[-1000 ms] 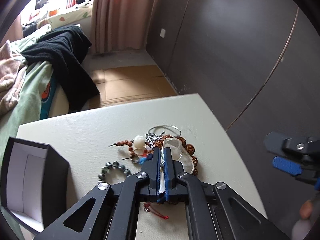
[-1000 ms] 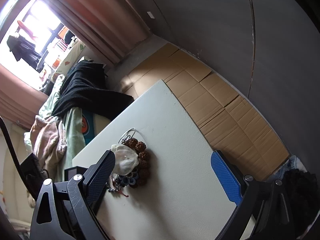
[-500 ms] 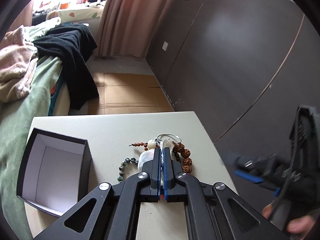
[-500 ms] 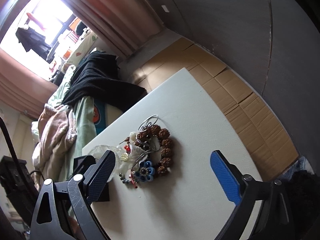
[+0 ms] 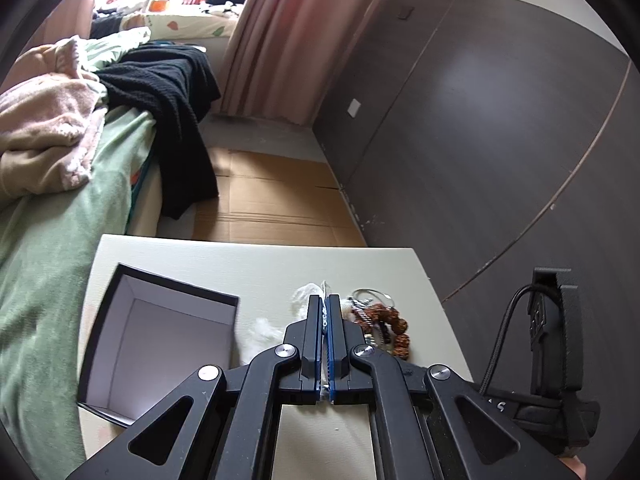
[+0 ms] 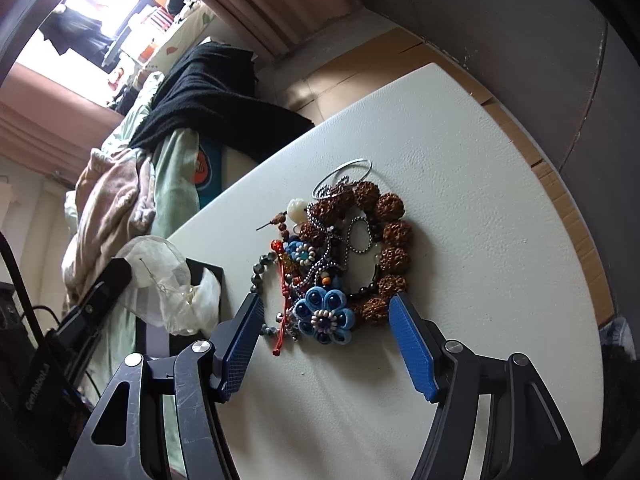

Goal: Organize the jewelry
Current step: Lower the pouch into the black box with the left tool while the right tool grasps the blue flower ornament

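A pile of jewelry [image 6: 340, 256] lies on the white table [image 6: 480, 280]: a brown bead bracelet [image 6: 394, 236], blue fabric flowers [image 6: 324, 314], a ball chain, a silver ring. My left gripper [image 5: 324, 312] is shut on a clear plastic bag [image 6: 168, 280] with a thin chain in it, held above the table between the pile [image 5: 380, 320] and the open black box [image 5: 160, 336]. My right gripper [image 6: 324, 312] is open, its blue pads [image 6: 412, 348] on either side of the near end of the pile, close above the table.
The box is white inside and stands at the table's left. A bed with green, pink and black textiles [image 5: 60, 140] lies left of the table. Cardboard covers the floor [image 5: 272, 204] beyond. A dark wall panel [image 5: 480, 140] runs along the right.
My left gripper has lifted the bag out of the pile and carried it left toward the box. My right gripper has come down and forward over the pile.
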The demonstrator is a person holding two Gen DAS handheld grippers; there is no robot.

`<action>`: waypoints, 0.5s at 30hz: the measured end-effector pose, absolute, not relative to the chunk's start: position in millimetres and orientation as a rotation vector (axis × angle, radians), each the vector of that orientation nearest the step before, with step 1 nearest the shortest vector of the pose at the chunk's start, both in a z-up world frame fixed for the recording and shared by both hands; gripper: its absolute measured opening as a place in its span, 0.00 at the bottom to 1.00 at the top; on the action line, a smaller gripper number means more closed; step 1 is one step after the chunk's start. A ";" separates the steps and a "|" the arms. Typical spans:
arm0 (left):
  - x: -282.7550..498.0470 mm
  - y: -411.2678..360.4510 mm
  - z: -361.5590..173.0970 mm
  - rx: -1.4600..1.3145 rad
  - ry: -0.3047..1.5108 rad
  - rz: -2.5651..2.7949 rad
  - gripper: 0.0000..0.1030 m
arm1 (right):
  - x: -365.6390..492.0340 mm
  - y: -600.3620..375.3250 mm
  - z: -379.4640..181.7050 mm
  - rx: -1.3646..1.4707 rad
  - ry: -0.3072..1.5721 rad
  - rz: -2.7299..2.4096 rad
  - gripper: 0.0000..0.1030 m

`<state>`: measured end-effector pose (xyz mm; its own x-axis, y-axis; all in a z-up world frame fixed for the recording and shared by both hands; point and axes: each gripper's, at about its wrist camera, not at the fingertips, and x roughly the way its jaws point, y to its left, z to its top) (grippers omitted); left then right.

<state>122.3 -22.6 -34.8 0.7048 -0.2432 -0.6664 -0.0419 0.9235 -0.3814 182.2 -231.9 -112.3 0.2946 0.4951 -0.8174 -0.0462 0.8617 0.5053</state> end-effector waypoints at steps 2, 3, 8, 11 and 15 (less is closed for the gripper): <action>121.6 -17.6 -34.5 -0.392 0.787 -0.110 0.01 | 183.0 -226.1 -116.8 0.407 1.244 0.371 0.65; 121.4 -15.5 -34.2 -0.396 0.787 -0.107 0.01 | 182.5 -223.6 -119.4 0.398 1.253 0.370 0.64; 117.1 -7.9 -33.0 -0.406 0.779 -0.100 0.01 | 182.4 -208.4 -122.8 0.302 1.248 0.343 0.62; 114.2 -5.8 -31.8 -0.407 0.776 -0.096 0.01 | 178.9 -201.0 -120.5 0.222 1.235 0.307 0.51; 113.2 -2.7 -31.0 -0.408 0.773 -0.090 0.01 | 176.3 -199.5 -114.6 0.175 1.217 0.308 0.48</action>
